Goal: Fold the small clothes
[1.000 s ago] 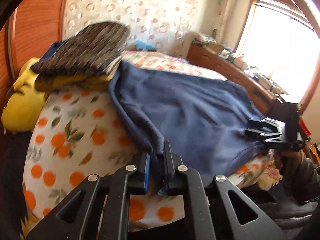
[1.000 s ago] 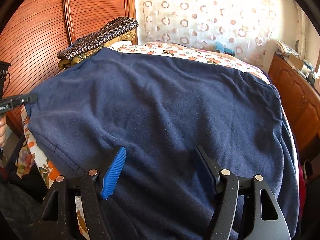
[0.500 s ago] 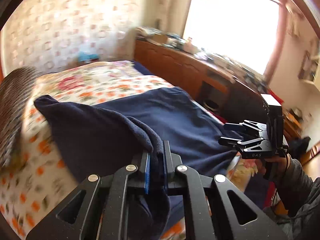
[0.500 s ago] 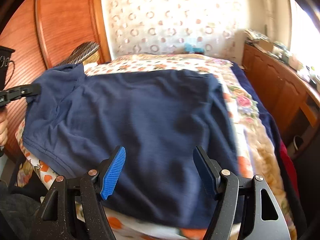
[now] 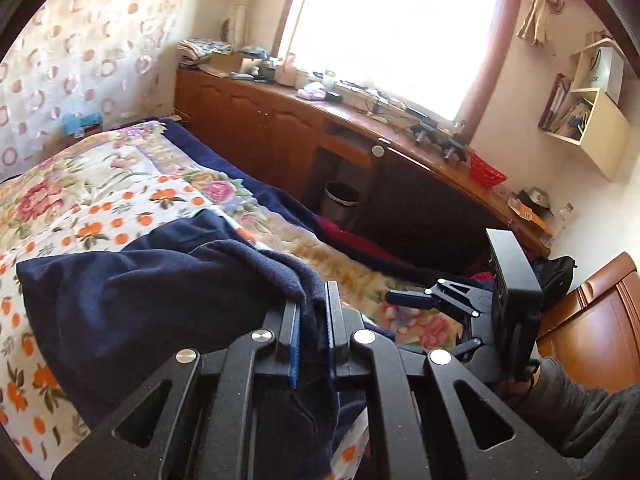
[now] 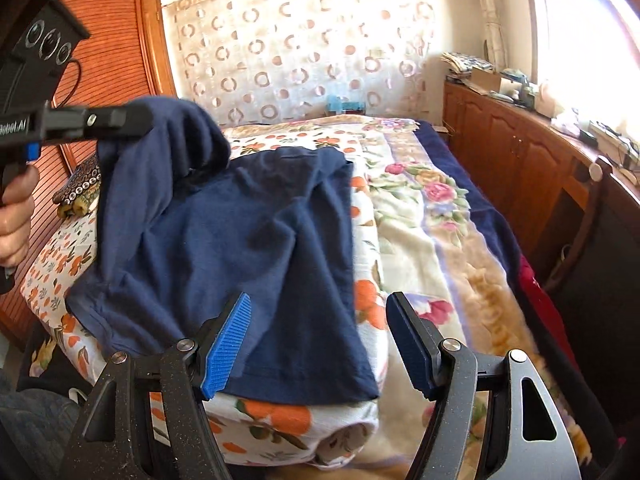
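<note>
A navy blue garment (image 6: 248, 232) lies on the bed, with its left part lifted and folded over. My left gripper (image 5: 312, 308) is shut on a bunched edge of the garment (image 5: 140, 288), which hangs between the pads. In the right wrist view the left gripper (image 6: 140, 120) holds that edge up above the bed at the upper left. My right gripper (image 6: 319, 300) stands open just above the garment's near right edge, with nothing between its blue pads. It also shows as the right gripper (image 5: 420, 320) over the floral blanket, apart from the cloth.
The bed carries an orange-print sheet (image 6: 288, 412) and a floral blanket (image 6: 424, 216). A folded patterned pile (image 6: 80, 188) lies by the wooden headboard (image 6: 112, 60). A long wooden cabinet (image 5: 280, 128) under the window runs along the bed's right side, with a waste bin (image 5: 340, 200) beneath it.
My left gripper has risen and swung to the right with the garment's edge, folding that side over. The right gripper has shifted right toward the garment's edge and stays open.
</note>
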Available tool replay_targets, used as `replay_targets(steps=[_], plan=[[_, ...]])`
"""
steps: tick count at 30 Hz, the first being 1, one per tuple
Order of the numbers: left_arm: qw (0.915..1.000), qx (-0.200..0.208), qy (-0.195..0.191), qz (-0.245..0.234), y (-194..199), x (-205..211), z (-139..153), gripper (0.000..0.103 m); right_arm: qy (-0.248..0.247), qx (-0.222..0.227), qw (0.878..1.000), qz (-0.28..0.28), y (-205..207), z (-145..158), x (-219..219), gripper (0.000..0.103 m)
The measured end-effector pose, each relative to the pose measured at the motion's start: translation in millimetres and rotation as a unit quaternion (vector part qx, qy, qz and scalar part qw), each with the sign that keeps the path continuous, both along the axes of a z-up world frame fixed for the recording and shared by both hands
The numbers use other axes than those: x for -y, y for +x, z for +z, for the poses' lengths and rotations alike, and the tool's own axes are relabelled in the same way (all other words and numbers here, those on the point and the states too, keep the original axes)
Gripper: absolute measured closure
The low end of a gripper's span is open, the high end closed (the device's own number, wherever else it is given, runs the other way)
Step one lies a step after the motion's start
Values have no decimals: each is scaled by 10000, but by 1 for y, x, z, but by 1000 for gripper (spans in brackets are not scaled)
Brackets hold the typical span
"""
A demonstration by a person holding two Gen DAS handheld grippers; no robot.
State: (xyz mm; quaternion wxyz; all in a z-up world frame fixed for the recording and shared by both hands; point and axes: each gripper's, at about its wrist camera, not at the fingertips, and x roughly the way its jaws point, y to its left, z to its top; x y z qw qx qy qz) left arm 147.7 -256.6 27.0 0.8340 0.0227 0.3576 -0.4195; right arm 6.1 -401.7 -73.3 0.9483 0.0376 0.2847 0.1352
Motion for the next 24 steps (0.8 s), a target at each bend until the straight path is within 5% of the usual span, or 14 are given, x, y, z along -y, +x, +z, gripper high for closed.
replay_targets(steps=[3,7,12,24], plan=[[9995,22,295,94,1,8,-9,90,2,-42,10000,7,0,-2,-1,31],[9982,115,543,208,-2,-4,-19,57,-34,-83,10000,41,1,-5,-3,31],[9947,145,786,640,7,-42,-30,44,-22,-117,9999,99,8,-2,-3,31],[9761,-219,1202,1794,34,-146,-86,33,-99,52,9979,634,66,33,-35,31]])
